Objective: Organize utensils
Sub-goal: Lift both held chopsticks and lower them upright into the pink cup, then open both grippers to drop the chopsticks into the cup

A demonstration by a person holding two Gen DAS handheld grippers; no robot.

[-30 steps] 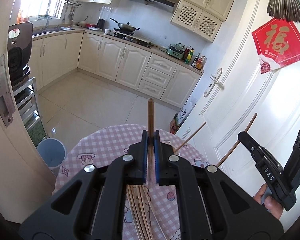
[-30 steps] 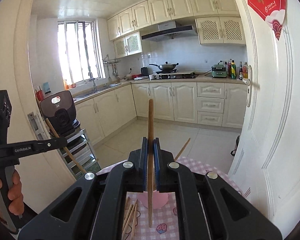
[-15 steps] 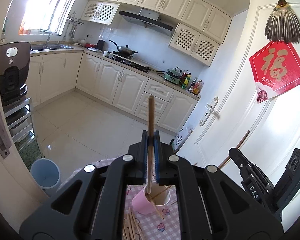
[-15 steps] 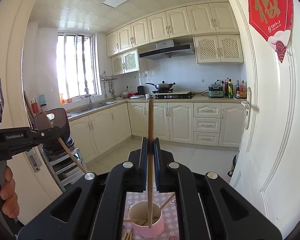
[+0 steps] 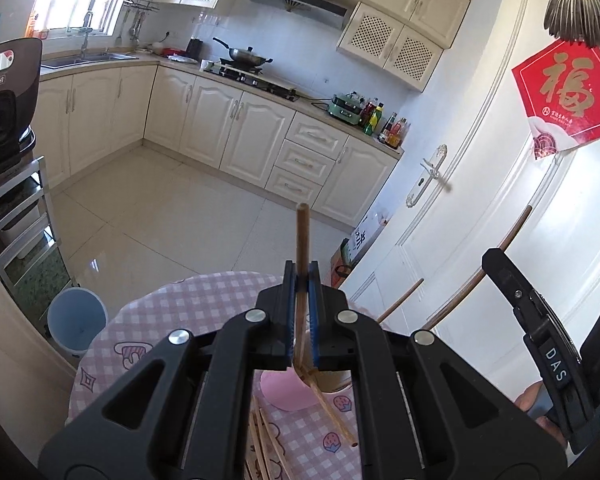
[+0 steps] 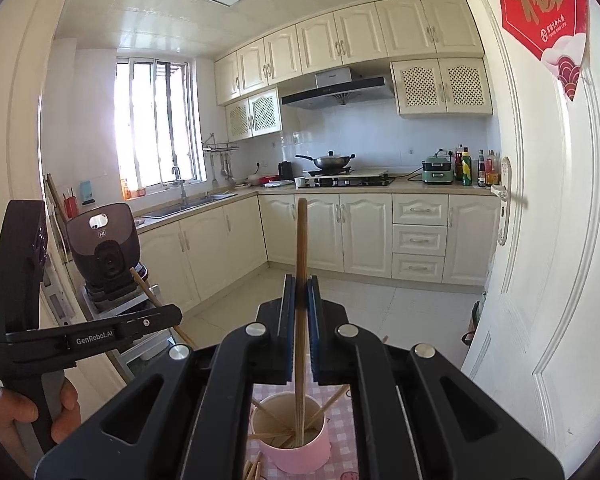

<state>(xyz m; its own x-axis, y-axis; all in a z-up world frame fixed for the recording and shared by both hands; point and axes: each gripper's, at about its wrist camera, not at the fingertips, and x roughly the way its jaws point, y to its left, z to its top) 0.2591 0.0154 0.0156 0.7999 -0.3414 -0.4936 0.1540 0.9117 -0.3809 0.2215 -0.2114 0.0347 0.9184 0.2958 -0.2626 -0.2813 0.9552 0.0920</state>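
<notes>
Both grippers, left (image 5: 302, 280) and right (image 6: 300, 284), each pinch a chopstick (image 6: 301, 240) upright above the pink cup (image 6: 296, 454) at frame bottom; lower straight, then release inside.

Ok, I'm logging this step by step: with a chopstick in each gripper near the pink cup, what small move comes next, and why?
Probably open the right gripper. Its chopstick stands upright with its lower end already inside the pink cup, among others, so releasing should drop it in. The left gripper is shut on its own chopstick just over the cup, likely next.
</notes>
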